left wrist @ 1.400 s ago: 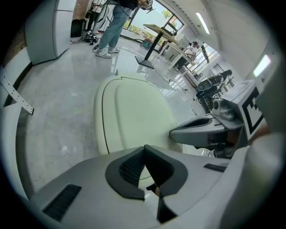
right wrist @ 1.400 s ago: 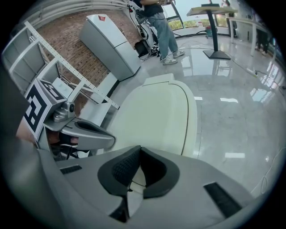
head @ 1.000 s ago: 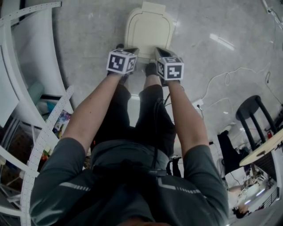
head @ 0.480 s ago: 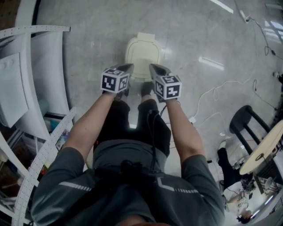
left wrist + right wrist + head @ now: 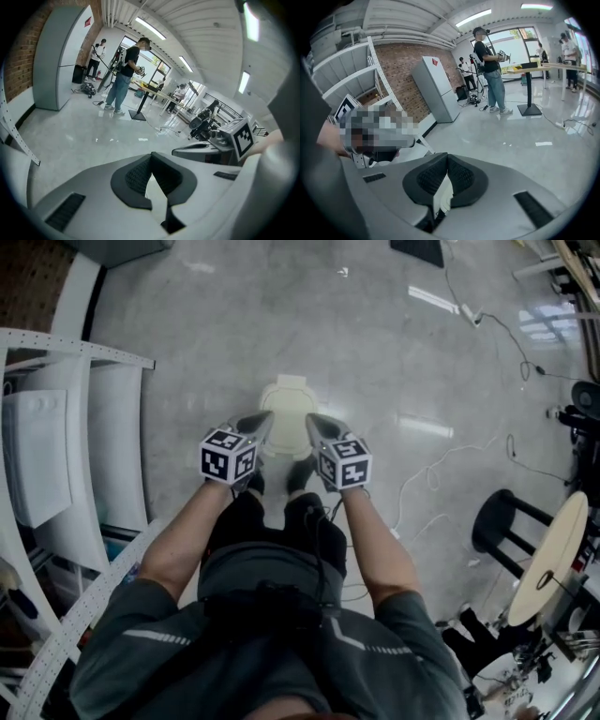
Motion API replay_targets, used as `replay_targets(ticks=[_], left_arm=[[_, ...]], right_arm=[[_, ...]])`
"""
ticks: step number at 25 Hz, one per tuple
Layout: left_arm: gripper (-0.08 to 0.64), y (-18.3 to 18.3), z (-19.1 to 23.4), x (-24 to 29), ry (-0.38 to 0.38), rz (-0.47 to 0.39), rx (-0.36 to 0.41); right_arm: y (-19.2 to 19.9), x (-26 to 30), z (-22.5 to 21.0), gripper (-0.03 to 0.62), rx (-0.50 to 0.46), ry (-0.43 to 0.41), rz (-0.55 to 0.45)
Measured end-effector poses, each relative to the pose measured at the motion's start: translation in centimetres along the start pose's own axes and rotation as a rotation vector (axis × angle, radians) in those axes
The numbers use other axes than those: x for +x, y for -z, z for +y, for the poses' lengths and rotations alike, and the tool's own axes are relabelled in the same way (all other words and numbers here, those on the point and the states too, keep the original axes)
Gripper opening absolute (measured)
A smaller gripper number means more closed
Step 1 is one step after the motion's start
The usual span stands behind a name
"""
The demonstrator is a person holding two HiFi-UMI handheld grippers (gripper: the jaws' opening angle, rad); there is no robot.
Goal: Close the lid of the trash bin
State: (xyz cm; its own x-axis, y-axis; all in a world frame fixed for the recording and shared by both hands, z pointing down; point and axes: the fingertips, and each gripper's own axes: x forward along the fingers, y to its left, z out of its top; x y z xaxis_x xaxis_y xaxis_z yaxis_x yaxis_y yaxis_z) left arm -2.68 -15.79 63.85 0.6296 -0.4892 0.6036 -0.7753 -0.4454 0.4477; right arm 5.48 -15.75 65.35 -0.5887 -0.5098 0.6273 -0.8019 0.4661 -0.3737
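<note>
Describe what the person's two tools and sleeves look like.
The left tool and right tool are grey tapered shells with black textured pads, each bearing a white cube of black square markers. The person wears a grey short-sleeved top with pale stripes.

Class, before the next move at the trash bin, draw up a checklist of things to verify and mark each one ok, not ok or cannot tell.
1. Trash bin lid lies flat, looks shut: ok.
2. Lid fully seated all round: cannot tell from above.
3. Left gripper jaws together, nothing held: ok.
4. Right gripper jaws together, nothing held: ok.
5. Both grippers off the lid, pointing out across the room: ok.
</note>
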Motion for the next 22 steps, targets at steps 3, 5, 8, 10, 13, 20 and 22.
replay_targets(ticks=[3,5,8,10,13,20,22], left_arm=[[-0.002,-2.2,-0.8,-1.5,0.005,-0.034,0.013],[-0.002,-3.9,-1.0,-3.0,0.004,-0.068,0.01],[-0.002,-6.7,-1.2,-5.0,-0.011,-0.116,0.03],[-0.002,-8.7,-1.8,-6.1,-0.005,-0.146,0.068],[-0.002,-11.5,-3.2,-7.8,0.021,-0.199,0.115],[-0.002,-16.3,-4.8,-11.3,0.038,-0.293,0.164],[-0.002,-17.7,-5.5,-12.1,0.042,-0.319,0.187]], right_arm=[[-2.3,-1.7,0.0,0.005,-0.001,0.013,-0.045],[-4.3,-2.9,0.4,0.005,0.002,0.014,-0.083],[-7.9,-4.9,1.3,0.005,-0.018,0.003,-0.149],[-10.3,-6.3,1.9,0.005,-0.052,-0.003,-0.189],[-13.0,-8.1,2.6,0.005,-0.082,0.01,-0.232],[-18.7,-11.9,4.7,0.003,-0.103,-0.008,-0.329],[-20.4,-13.4,5.0,0.003,-0.118,-0.023,-0.35]])
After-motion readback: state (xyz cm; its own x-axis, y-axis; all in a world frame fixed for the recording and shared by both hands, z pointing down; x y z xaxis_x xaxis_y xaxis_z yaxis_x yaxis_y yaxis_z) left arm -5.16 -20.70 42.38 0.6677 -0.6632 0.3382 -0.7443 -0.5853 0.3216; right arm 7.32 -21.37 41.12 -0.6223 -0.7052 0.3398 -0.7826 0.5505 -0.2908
